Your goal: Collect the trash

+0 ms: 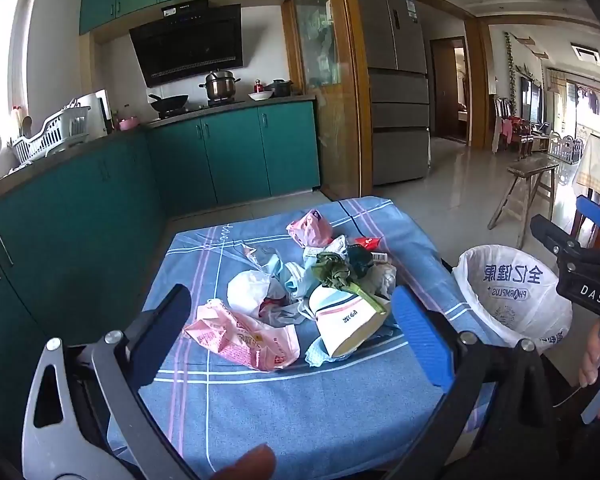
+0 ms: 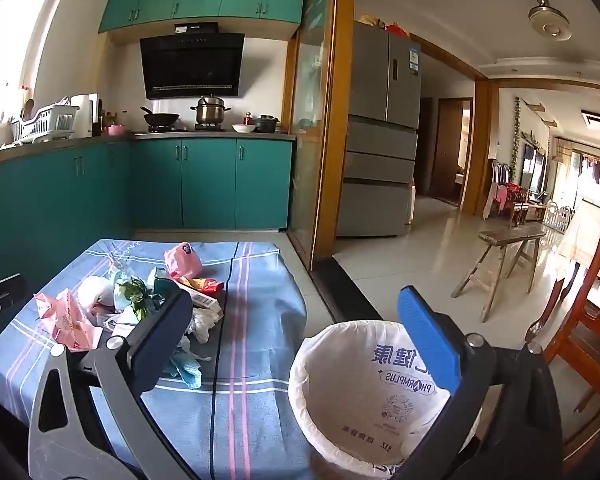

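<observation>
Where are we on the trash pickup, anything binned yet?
Done: nothing visible; the white bin liner looks empty inside. In hand: nothing; the left tongs and right tongs are both open and hold nothing. Left: the whole pile on the blue tablecloth, including the pink bag, paper cup, wilted greens and red wrapper.

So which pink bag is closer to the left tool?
The big flat pink bag with printing, lying at the pile's near edge just ahead of the left tool. The smaller crumpled pink bag sits at the far side.
</observation>
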Tool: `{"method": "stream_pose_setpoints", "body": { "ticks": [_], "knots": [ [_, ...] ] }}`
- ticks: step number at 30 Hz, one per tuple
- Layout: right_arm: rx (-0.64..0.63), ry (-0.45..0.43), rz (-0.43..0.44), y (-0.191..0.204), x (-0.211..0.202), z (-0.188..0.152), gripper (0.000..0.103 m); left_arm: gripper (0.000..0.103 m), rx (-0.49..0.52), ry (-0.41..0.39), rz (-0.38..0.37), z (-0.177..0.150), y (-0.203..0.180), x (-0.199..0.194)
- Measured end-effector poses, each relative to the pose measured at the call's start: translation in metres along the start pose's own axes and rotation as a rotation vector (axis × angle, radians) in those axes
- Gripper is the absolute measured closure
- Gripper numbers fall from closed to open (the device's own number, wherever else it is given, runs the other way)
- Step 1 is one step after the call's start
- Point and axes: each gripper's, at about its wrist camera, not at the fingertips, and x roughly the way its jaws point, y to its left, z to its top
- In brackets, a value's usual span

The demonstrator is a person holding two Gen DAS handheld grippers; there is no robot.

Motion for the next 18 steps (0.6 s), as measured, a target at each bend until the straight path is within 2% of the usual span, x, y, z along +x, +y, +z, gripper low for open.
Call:
{"method": "stream_pose_setpoints", "body": {
  "ticks": [3, 5, 9, 10, 18],
  "knots": [
    [-0.003, -0.022, 0.007, 0.001, -0.005, 0.002, 0.003, 0.003, -0.017, 0.01, -0.02, -0.001, 0.001, 0.0],
    [-0.018, -0.002, 0.013, 0.008, 0.001, 0.005, 0.003, 0.003, -0.027, 0.02, -0.035, -0.003, 0.003, 0.002],
    [0.029, -0.028, 0.042, -0.001, -0.012, 0.007, 0.003, 0.003, -0.049, 0.055, -0.07, -0.007, 0.01, 0.007],
    [0.031, -0.032, 0.042, -0.003, -0.016, 0.006, 0.003, 0.003, -0.02, 0.031, -0.011, -0.003, 0.004, 0.002],
    [0.047, -0.024, 0.077, -0.007, -0.02, 0.006, 0.003, 0.003, -0.006, 0.019, -0.001, -0.001, -0.004, -0.003]
  ]
}}
